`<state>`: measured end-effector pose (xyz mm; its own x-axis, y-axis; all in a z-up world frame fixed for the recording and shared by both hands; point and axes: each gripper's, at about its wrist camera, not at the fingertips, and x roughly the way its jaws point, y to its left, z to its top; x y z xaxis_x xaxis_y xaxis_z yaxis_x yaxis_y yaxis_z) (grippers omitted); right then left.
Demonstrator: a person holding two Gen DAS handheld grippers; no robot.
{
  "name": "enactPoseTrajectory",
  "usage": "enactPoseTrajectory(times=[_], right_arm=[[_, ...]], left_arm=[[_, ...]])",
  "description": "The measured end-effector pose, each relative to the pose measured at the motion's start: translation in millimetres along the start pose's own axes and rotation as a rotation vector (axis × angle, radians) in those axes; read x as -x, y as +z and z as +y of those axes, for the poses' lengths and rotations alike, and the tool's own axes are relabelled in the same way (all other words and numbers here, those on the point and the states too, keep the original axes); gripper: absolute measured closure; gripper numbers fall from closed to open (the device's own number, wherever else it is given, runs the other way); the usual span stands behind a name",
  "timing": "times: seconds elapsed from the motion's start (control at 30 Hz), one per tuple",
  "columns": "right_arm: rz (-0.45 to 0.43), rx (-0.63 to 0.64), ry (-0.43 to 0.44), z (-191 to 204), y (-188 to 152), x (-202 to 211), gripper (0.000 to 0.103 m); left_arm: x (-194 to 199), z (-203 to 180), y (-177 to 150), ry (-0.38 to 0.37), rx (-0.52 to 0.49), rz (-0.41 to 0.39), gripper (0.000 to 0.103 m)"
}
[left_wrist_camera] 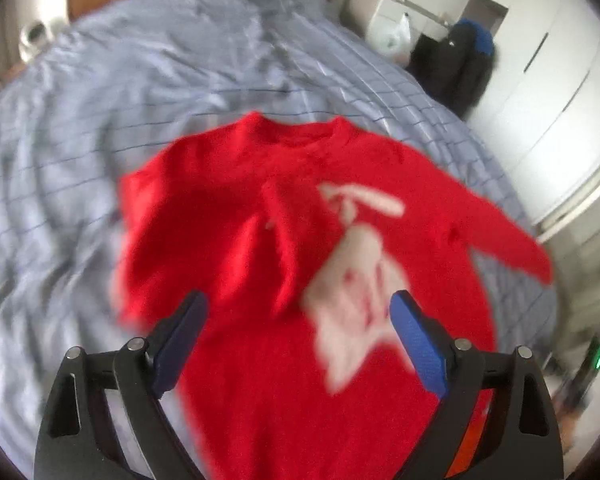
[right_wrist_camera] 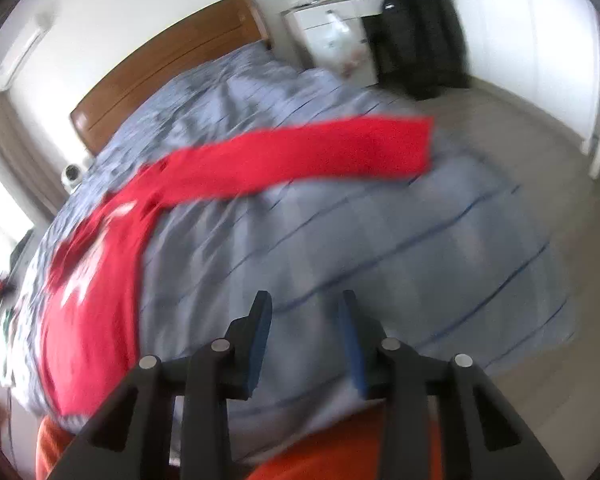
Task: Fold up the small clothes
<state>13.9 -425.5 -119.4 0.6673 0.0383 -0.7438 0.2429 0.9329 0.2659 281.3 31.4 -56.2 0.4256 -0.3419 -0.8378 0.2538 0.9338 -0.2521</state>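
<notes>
A small red sweater [left_wrist_camera: 260,220] with a white print lies face up on the bed, neck away from me. Its left sleeve is folded across the chest; its right sleeve [left_wrist_camera: 496,228] stretches out to the right. My left gripper [left_wrist_camera: 300,304] is open and empty, hovering above the sweater's lower body. In the right wrist view the sweater [right_wrist_camera: 96,280] lies at the left and its outstretched sleeve [right_wrist_camera: 320,156] runs right across the quilt. My right gripper [right_wrist_camera: 305,300] is open and empty above bare quilt, right of the sweater's body and short of the sleeve. Both views are motion-blurred.
The bed has a blue-grey checked quilt [left_wrist_camera: 140,92] and a wooden headboard [right_wrist_camera: 172,60]. A dark backpack [right_wrist_camera: 420,32] and a white cabinet [right_wrist_camera: 332,36] stand beyond the bed's right side. Floor [right_wrist_camera: 520,140] lies to the right. Orange fabric [right_wrist_camera: 340,456] shows under my right gripper.
</notes>
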Motion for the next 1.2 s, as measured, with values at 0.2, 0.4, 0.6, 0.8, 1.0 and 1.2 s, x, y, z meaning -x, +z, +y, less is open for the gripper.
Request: enactPoseTrajectory(times=[0.2, 0.4, 0.6, 0.8, 1.0, 1.2], right_arm=[[0.056, 0.053, 0.065, 31, -37, -3, 0.068], [0.061, 0.099, 0.068, 37, -41, -2, 0.061], [0.086, 0.054, 0.080, 28, -39, -12, 0.061], [0.072, 0.067, 0.081, 32, -41, -8, 0.061], [0.078, 0.097, 0.072, 42, -45, -11, 0.060], [0.099, 0.155, 0.059, 60, -50, -16, 0.060]], left_arm=[[-83, -7, 57, 0.094, 0.058, 0.098, 0.029], [-120, -8, 54, 0.157, 0.093, 0.150, 0.097], [-33, 5, 42, 0.092, 0.185, -0.076, 0.096], [107, 109, 5, 0.135, 0.467, -0.349, 0.096], [161, 240, -92, 0.479, 0.761, -0.412, 0.094], [134, 305, -165, 0.450, 0.959, -0.337, 0.066]])
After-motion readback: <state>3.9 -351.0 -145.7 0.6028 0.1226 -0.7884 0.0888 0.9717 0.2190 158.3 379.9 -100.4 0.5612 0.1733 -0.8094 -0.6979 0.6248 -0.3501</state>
